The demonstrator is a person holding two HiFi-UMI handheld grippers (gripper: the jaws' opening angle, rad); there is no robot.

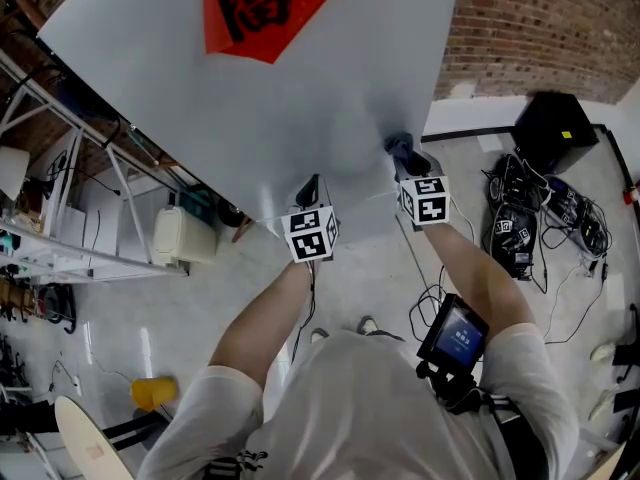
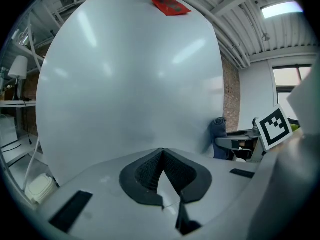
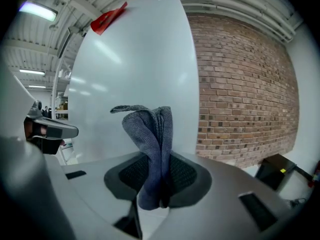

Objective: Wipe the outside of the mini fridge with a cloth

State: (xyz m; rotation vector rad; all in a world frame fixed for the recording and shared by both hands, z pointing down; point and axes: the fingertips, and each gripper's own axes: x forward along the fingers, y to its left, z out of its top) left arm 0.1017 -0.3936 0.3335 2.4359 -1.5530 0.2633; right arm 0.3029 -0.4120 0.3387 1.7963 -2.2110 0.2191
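You are holding the right gripper [image 3: 158, 156] with its jaws clamped on a folded grey knitted cloth [image 3: 150, 144]; the cloth's free end is standing up past the jaw tips and is reaching the white mini fridge [image 1: 300, 98] low down near its right edge, though you cannot tell whether it is pressing there. The left gripper [image 2: 162, 153] is hovering just to the left, its jaws brought together on nothing, pointing at the same white face. A red diamond sticker [image 1: 265, 3] is sitting at the far top of the fridge, showing a black character that looks like 福, partly cut off in the head view. A brick wall [image 3: 240, 94] is standing to the right; the screen [image 1: 458, 334] strapped to your right forearm is glowing blue, its text too small to read.
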